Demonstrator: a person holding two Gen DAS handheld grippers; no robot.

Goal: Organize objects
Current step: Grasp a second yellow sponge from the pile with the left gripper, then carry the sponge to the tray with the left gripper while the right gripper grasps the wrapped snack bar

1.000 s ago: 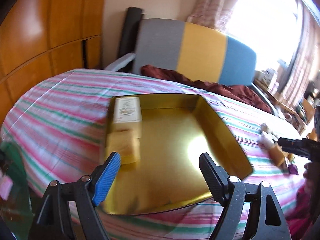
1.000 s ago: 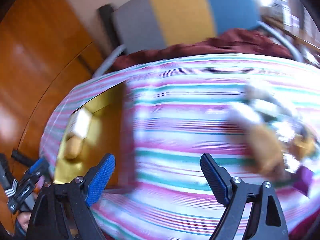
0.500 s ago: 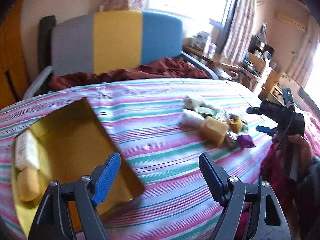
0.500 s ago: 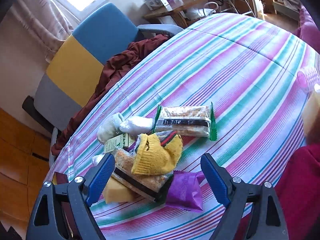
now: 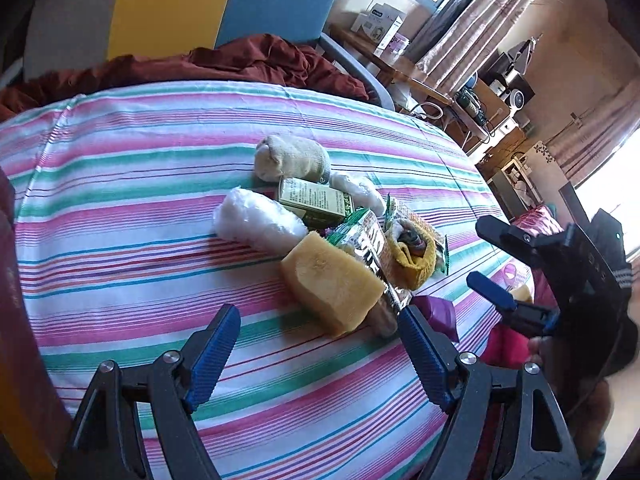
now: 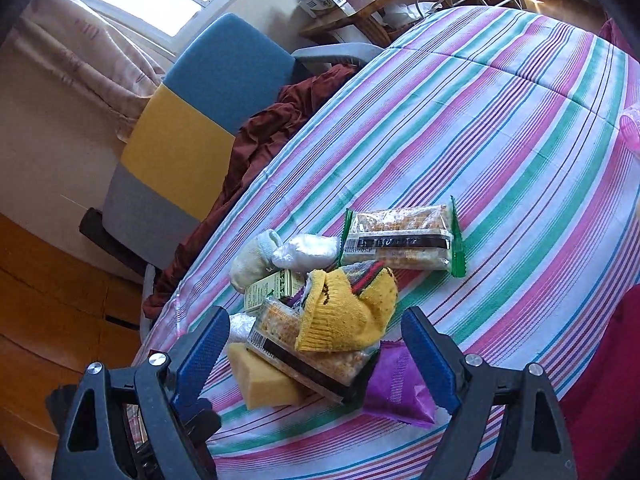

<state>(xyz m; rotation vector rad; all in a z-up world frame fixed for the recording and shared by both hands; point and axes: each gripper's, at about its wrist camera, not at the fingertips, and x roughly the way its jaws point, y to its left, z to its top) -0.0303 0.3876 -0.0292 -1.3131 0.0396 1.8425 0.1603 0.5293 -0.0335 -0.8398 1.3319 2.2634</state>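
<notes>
A heap of small items lies on the striped tablecloth [image 5: 120, 208]. It includes a yellow sponge block [image 5: 332, 282], a white wrapped bundle [image 5: 258, 220], a green box [image 5: 316, 200], a cream sock [image 5: 292, 158], a yellow sock [image 6: 344, 316], two snack bar packets [image 6: 400, 236] and a purple packet [image 6: 396, 380]. My left gripper [image 5: 318, 354] hangs open just short of the sponge and holds nothing. From the pile's other side, my right gripper [image 6: 314, 346] stands open above the yellow sock and a snack packet, touching neither. It also shows in the left wrist view as the right gripper [image 5: 486, 258].
A grey, yellow and blue chair [image 6: 188, 132] draped with dark red cloth [image 5: 240, 60] stands behind the table. Cluttered shelves [image 5: 472, 96] sit beyond it. A pink object [image 6: 632, 128] lies near the table's right edge. A person's hand [image 5: 576, 364] holds the right gripper.
The left gripper swung away from the gold tray with its boxes and over to the pile. The right gripper swept across the table to the pile, then held still.
</notes>
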